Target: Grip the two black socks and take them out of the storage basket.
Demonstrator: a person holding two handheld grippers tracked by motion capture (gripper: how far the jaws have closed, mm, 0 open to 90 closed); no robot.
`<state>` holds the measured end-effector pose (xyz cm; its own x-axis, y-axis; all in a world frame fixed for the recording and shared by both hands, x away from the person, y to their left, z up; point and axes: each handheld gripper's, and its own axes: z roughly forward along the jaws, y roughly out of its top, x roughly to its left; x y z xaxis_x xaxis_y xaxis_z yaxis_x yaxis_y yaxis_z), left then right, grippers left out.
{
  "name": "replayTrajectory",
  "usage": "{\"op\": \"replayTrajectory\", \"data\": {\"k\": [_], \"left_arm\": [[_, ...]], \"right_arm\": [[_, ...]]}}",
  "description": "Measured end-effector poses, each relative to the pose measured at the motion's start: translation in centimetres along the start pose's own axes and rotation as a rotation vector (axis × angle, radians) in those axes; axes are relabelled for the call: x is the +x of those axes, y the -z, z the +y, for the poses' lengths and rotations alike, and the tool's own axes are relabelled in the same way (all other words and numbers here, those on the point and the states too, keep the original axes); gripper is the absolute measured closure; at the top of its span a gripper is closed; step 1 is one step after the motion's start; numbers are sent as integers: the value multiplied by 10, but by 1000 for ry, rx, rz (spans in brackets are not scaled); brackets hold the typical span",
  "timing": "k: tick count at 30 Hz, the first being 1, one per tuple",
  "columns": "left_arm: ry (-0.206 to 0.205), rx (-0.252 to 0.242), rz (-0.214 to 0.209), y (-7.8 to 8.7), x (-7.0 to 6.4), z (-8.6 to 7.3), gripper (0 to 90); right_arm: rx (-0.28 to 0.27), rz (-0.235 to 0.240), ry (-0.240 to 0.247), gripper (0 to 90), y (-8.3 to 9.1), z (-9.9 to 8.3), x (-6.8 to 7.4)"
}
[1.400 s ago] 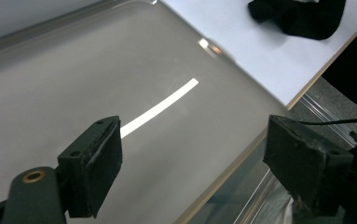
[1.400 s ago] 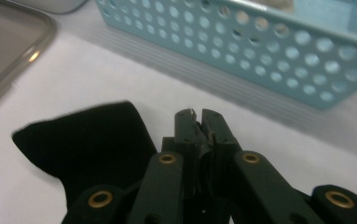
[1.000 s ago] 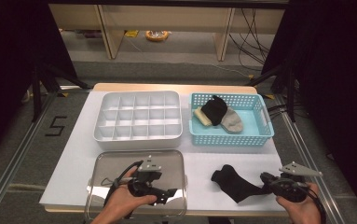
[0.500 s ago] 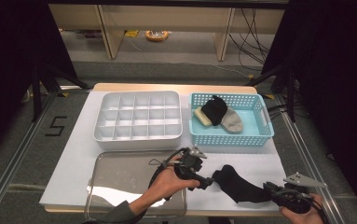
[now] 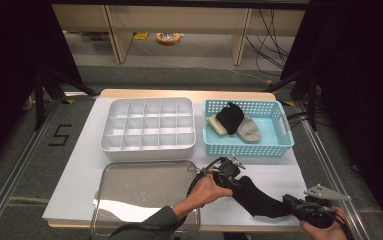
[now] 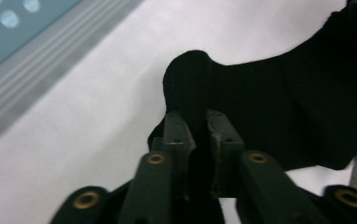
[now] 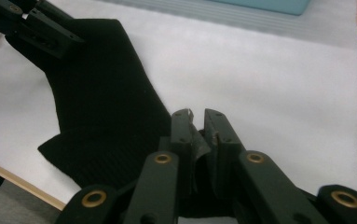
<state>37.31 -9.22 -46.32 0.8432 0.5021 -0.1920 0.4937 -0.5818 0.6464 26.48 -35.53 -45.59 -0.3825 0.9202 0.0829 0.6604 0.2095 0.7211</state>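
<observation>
On table: one black sock (image 5: 259,199) | two claws: left claw (image 5: 227,172), right claw (image 5: 294,206) gripping it

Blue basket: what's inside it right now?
Inside the blue basket lie a black sock, a grey sock and a pale yellow one. Anything beneath them is covered.

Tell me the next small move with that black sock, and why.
Probably pull the two ends gently apart to flatten it. The left gripper is shut on one end of the black sock and the right gripper is shut on the other, while the sock lies bent on the white mat.
</observation>
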Motion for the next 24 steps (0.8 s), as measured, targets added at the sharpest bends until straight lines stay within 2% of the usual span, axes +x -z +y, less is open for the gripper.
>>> {"op": "replayTrajectory", "data": {"k": [1,2,3,4,5,6,7,8,9,11,12,13,14,15,16,17,19,20,21,22,23,24], "left_arm": [[-38,13,2,7,2,0,828],[-26,-14,-3,12,2,-2,831],[-47,-15,-5,20,3,-2,832],[-42,-37,-3,28,2,-3,833],[-37,-57,-4,35,2,-5,832],[-30,-76,4,42,2,-8,831],[-24,-83,13,47,2,-11,830],[-16,-88,16,51,3,-15,827],[-16,-77,19,53,5,-19,826],[5,-70,8,54,8,-29,825],[11,-68,0,54,10,-33,824],[17,-60,-3,53,10,-37,823],[12,-53,-10,52,12,-40,820],[33,-55,-12,51,12,-43,817],[47,-59,-17,49,13,-46,814],[50,-55,-21,49,13,-48,811],[49,-52,-23,48,13,-51,805],[42,-48,-28,49,13,-52,802],[47,-52,-29,49,13,-52,799],[45,-52,-23,50,13,-53,797],[48,-57,-28,50,12,-53,795],[48,-60,-27,51,12,-54,792]], "right_arm": [[4,11,-47,848,2,1,3],[-3,18,-33,859,2,2,2],[-12,20,-38,866,3,5,3],[-20,30,-2,869,4,10,0],[-23,30,-35,873,5,14,3],[-46,36,1,875,5,20,-1],[-46,39,-24,874,5,25,0],[-51,38,-21,873,4,30,0],[-64,40,10,863,1,34,-2],[-56,48,8,816,-3,38,2],[-36,41,-10,792,-2,38,8],[-26,40,13,751,-3,38,9],[-13,24,-7,697,-3,36,15],[3,14,-14,671,-3,34,16],[22,15,6,649,-3,31,14],[54,2,-38,615,-3,28,16],[54,-17,-2,592,-5,21,11],[89,-21,-35,574,-5,17,12],[85,-16,3,568,-6,15,8],[87,-23,-70,562,-6,12,12],[107,-25,-33,552,-6,9,10],[112,-18,-21,547,-7,7,10]]}}
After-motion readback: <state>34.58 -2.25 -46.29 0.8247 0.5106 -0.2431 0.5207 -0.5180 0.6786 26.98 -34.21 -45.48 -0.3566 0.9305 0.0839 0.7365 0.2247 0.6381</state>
